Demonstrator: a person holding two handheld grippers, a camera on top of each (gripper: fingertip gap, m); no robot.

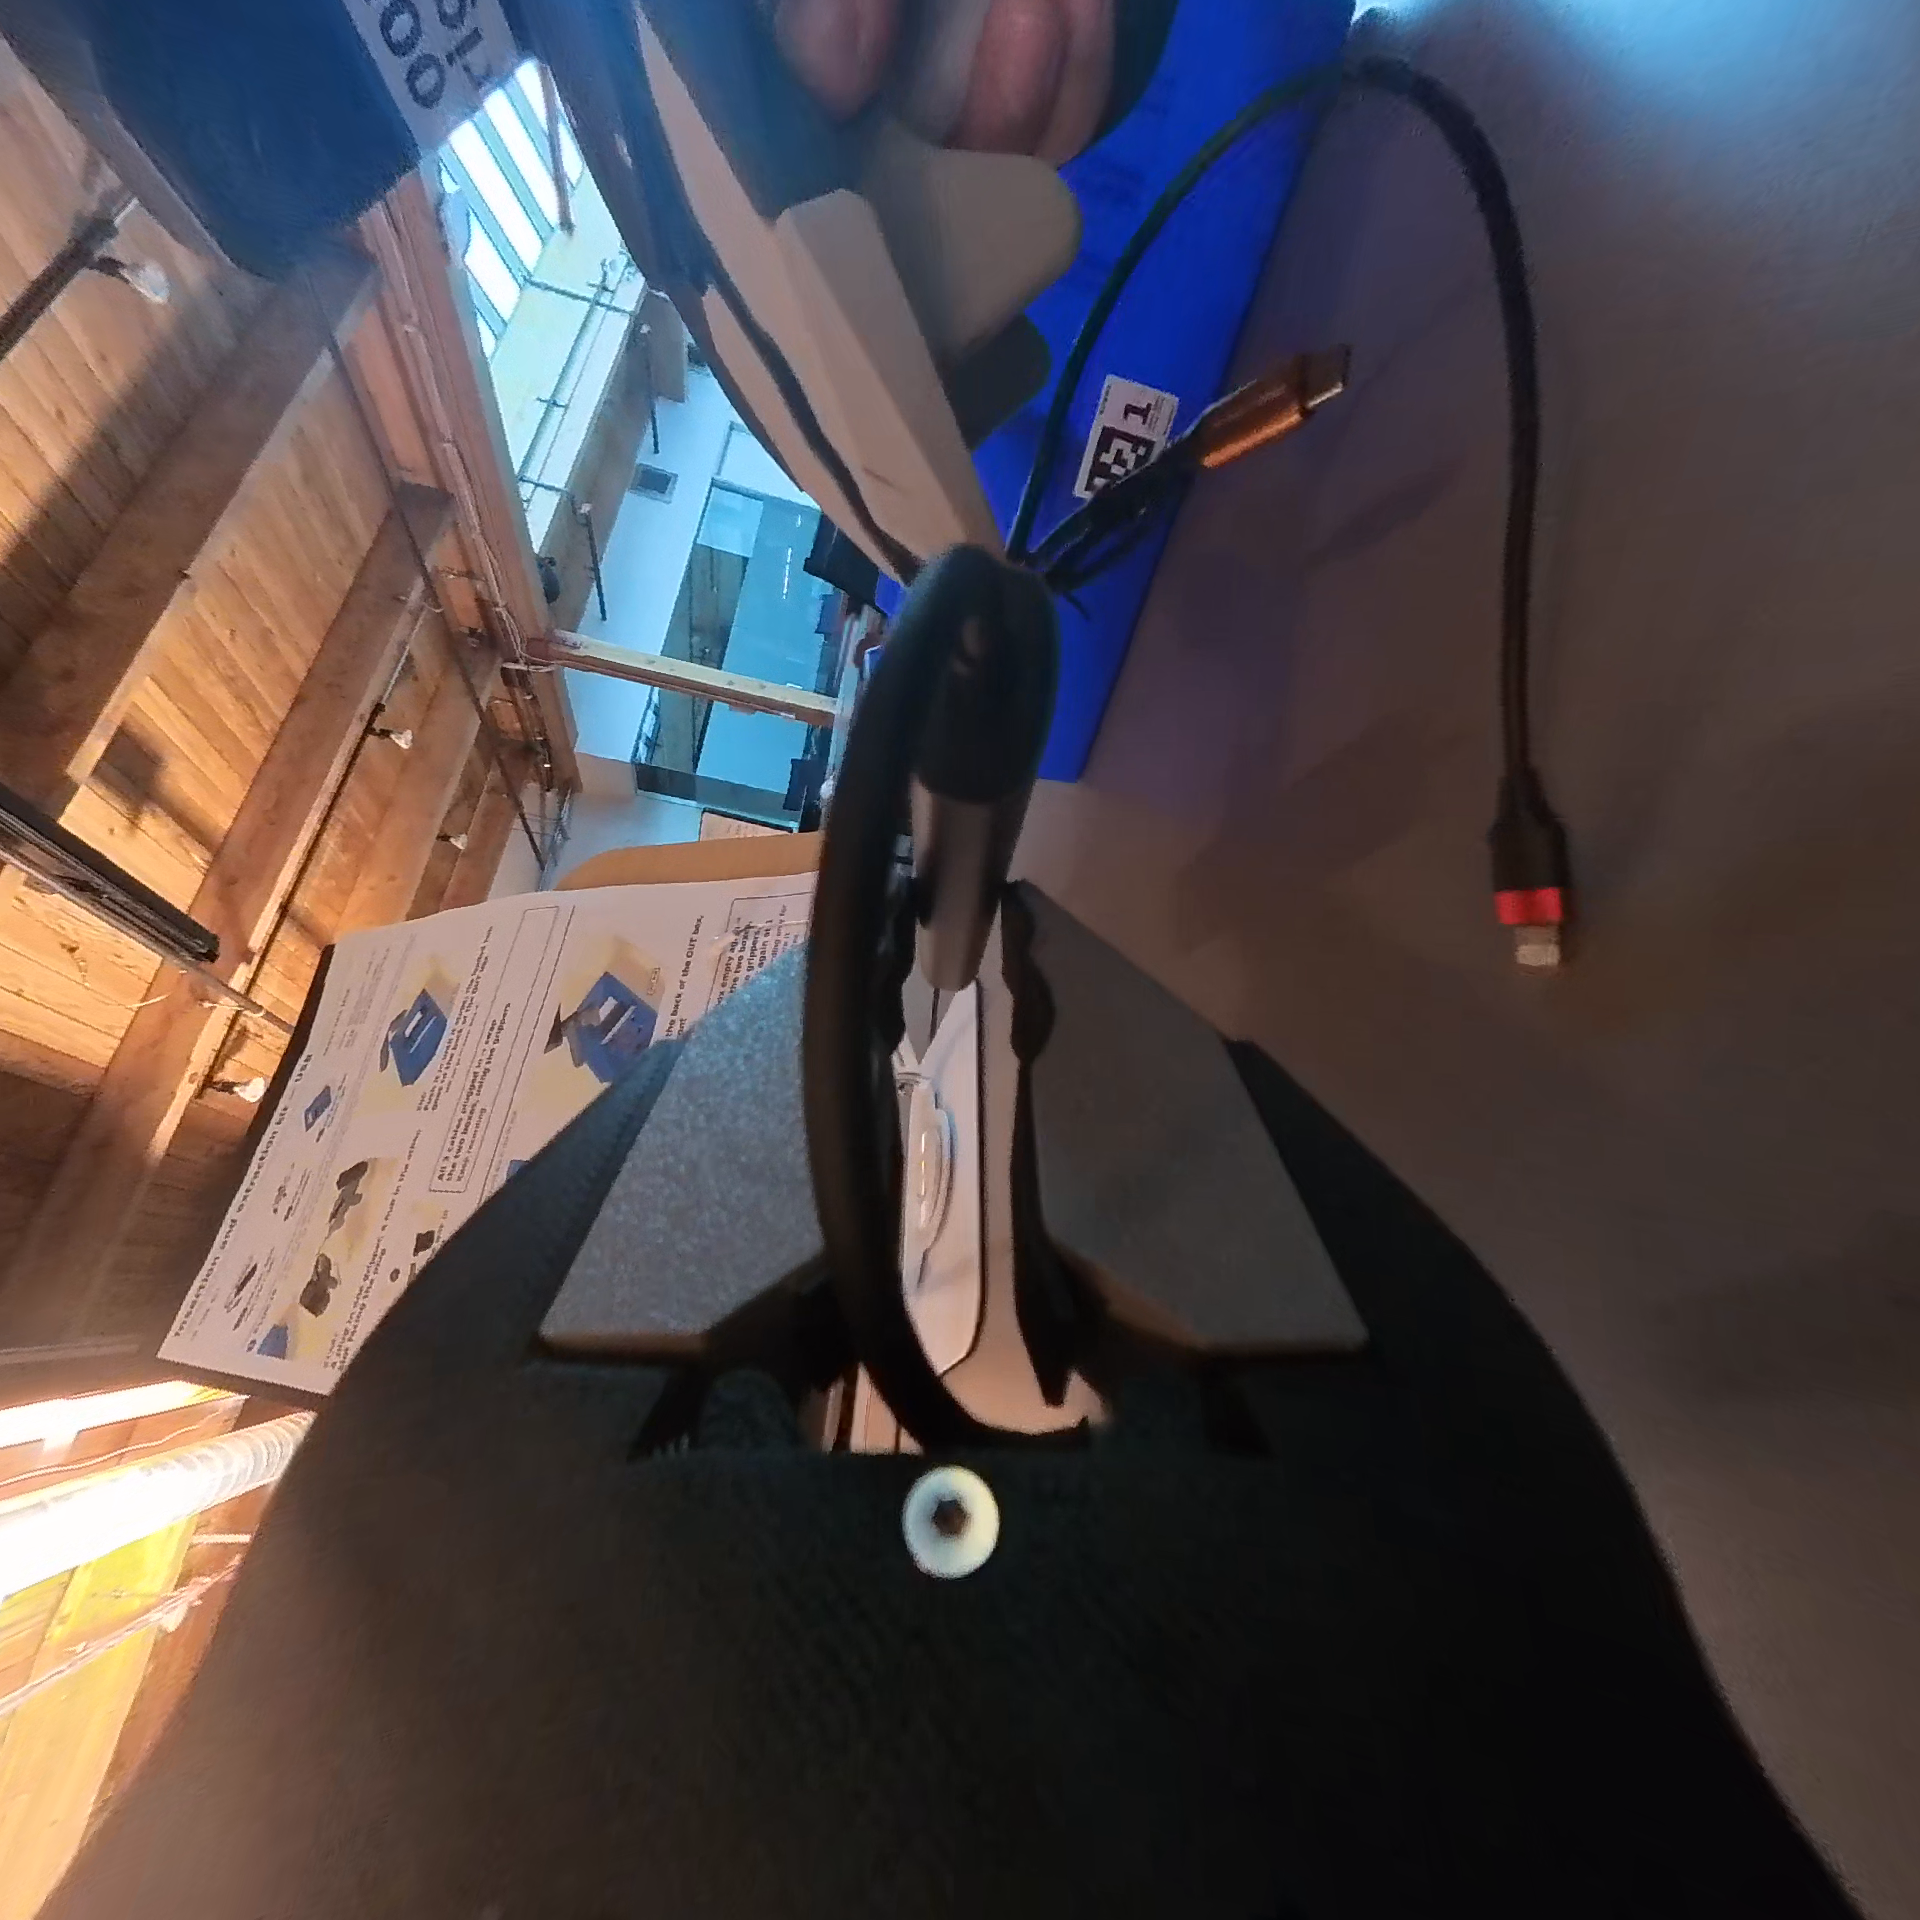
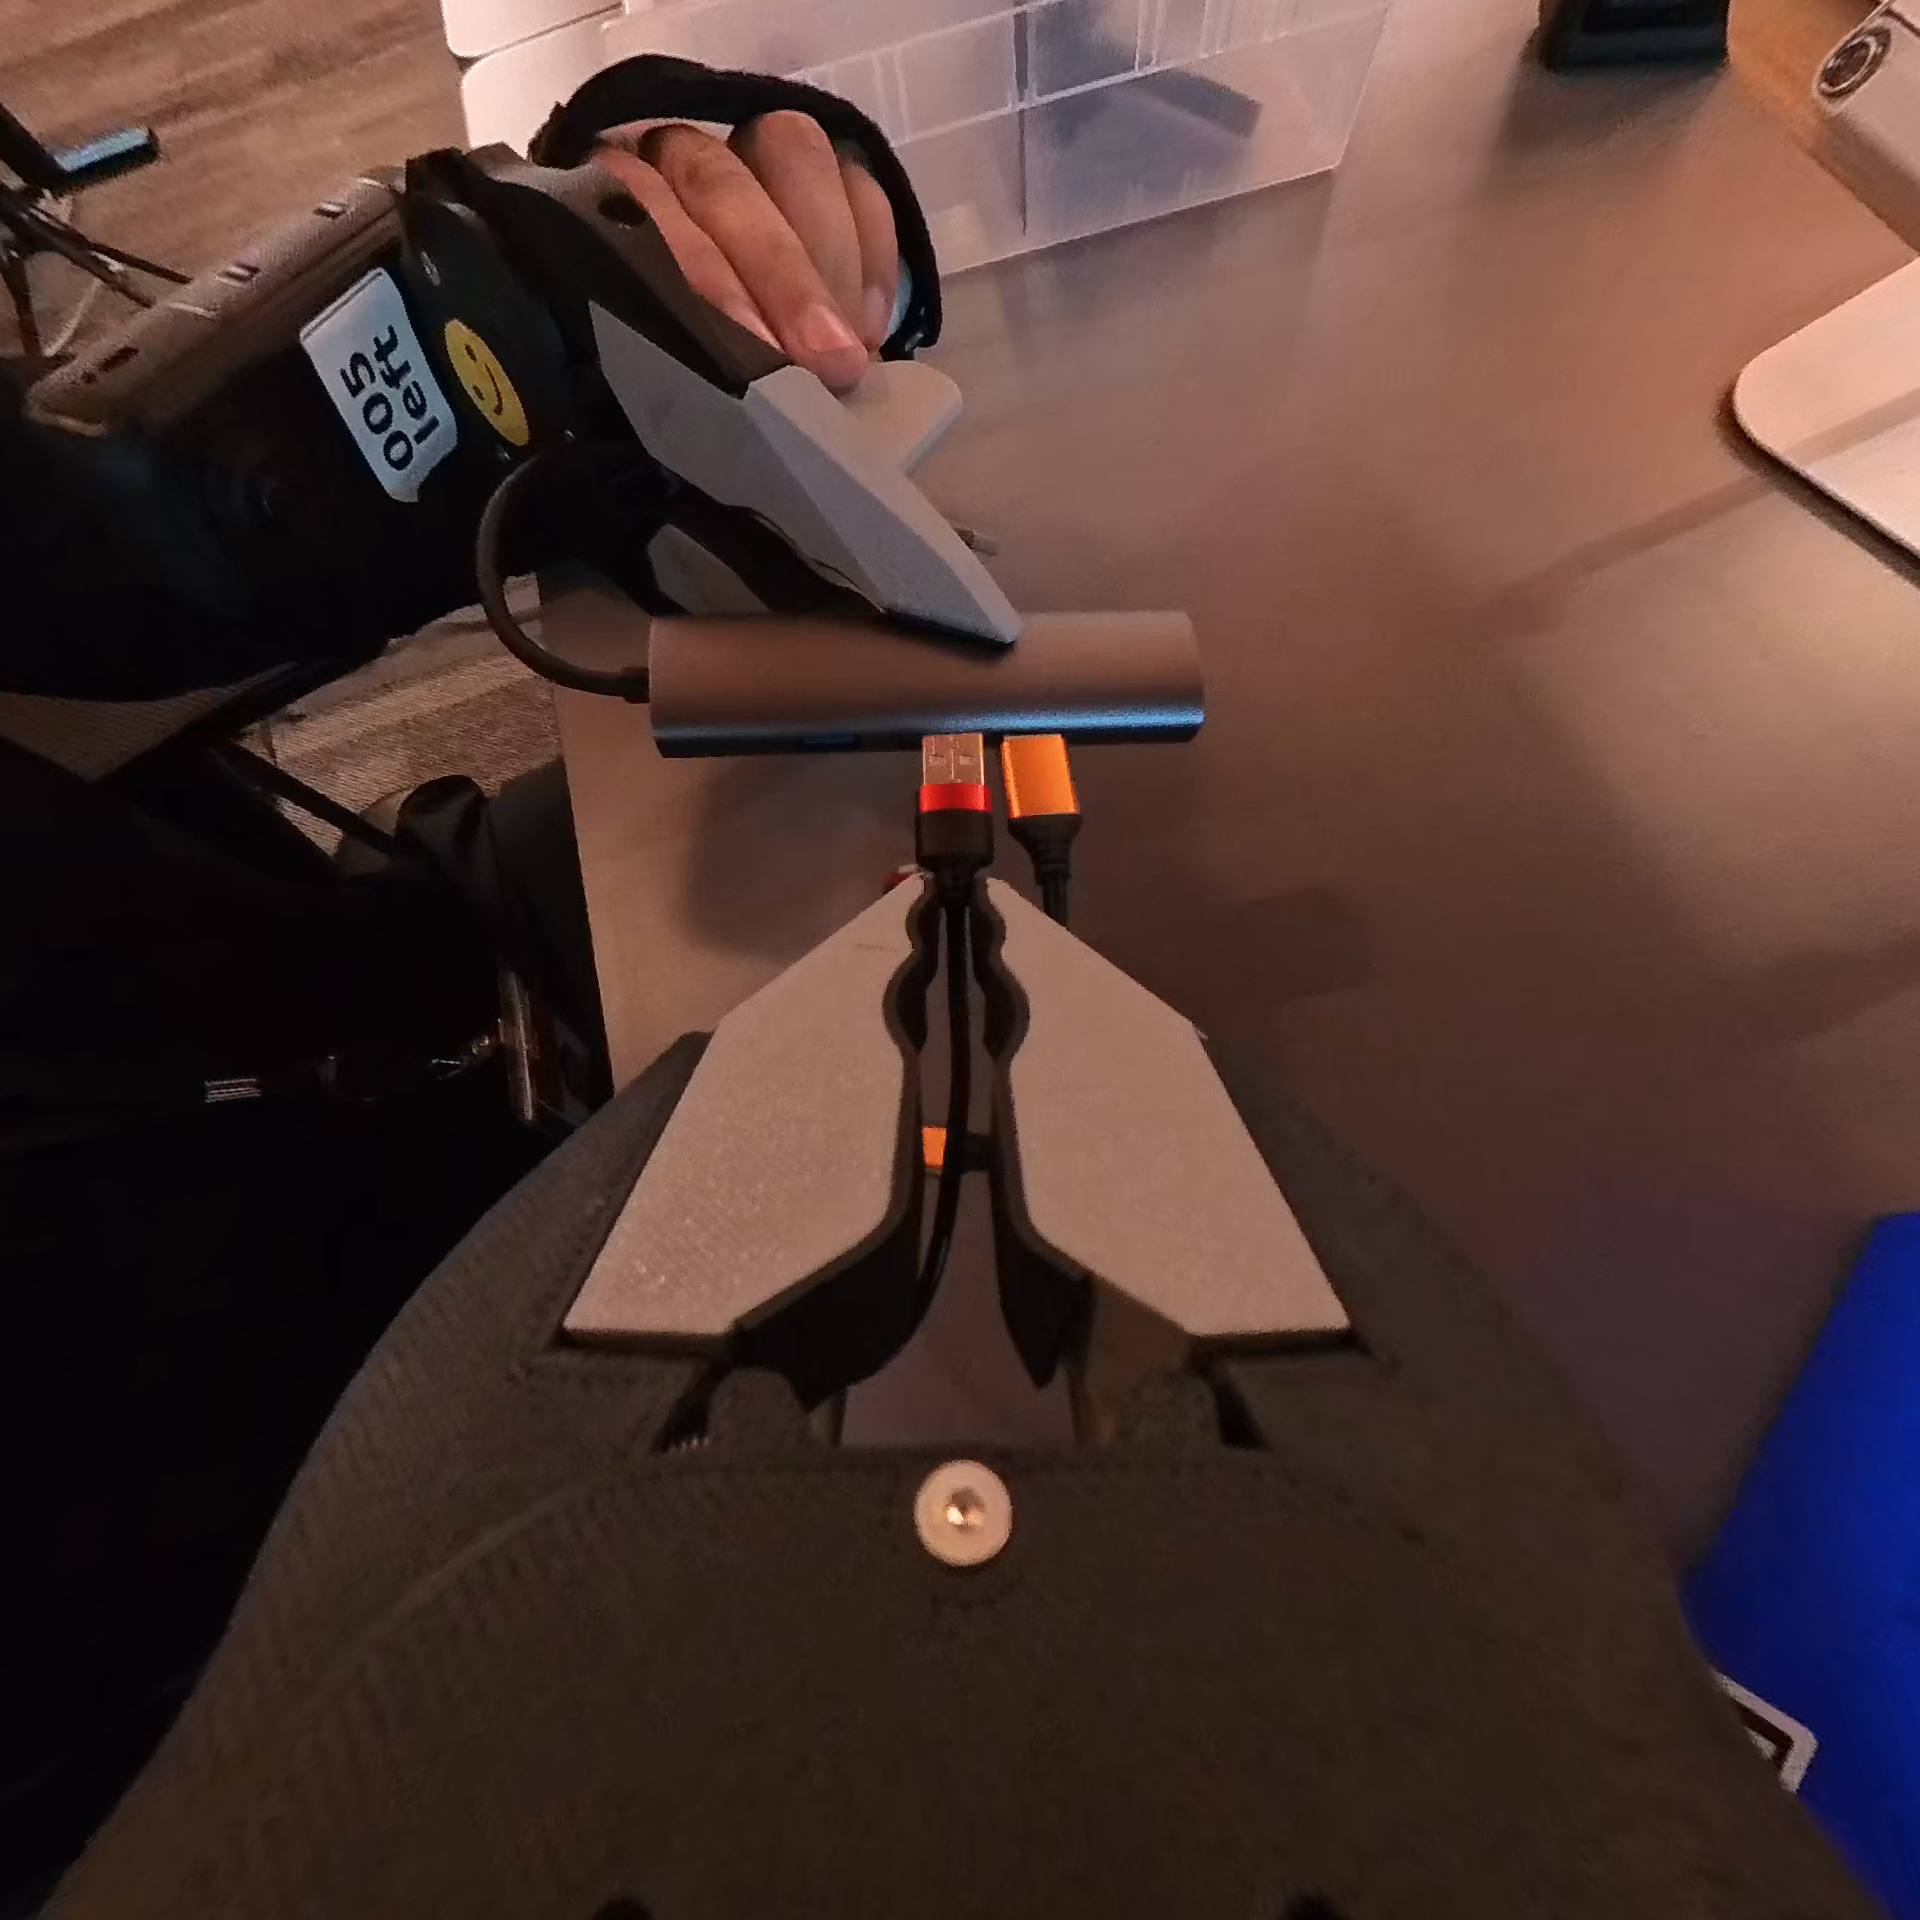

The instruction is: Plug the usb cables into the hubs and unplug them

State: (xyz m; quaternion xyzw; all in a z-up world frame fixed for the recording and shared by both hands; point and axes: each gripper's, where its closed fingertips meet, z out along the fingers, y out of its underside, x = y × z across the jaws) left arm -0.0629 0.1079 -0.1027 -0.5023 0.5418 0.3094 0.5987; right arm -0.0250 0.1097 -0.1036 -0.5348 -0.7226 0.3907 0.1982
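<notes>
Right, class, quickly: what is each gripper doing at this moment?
Left gripper: shut on the grey hub.
Right gripper: shut on the red-collared USB cable, its plug at the hub.

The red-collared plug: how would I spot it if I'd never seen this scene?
Find the grey metal bar-shaped hub held above the table. Two plugs meet its near edge. The red-collared silver USB plug is the left one, metal still showing, beside the orange plug.

hub [image 2: 925, 675] far side hidden; blue box [image 2: 1829, 1455] cut off right
</notes>
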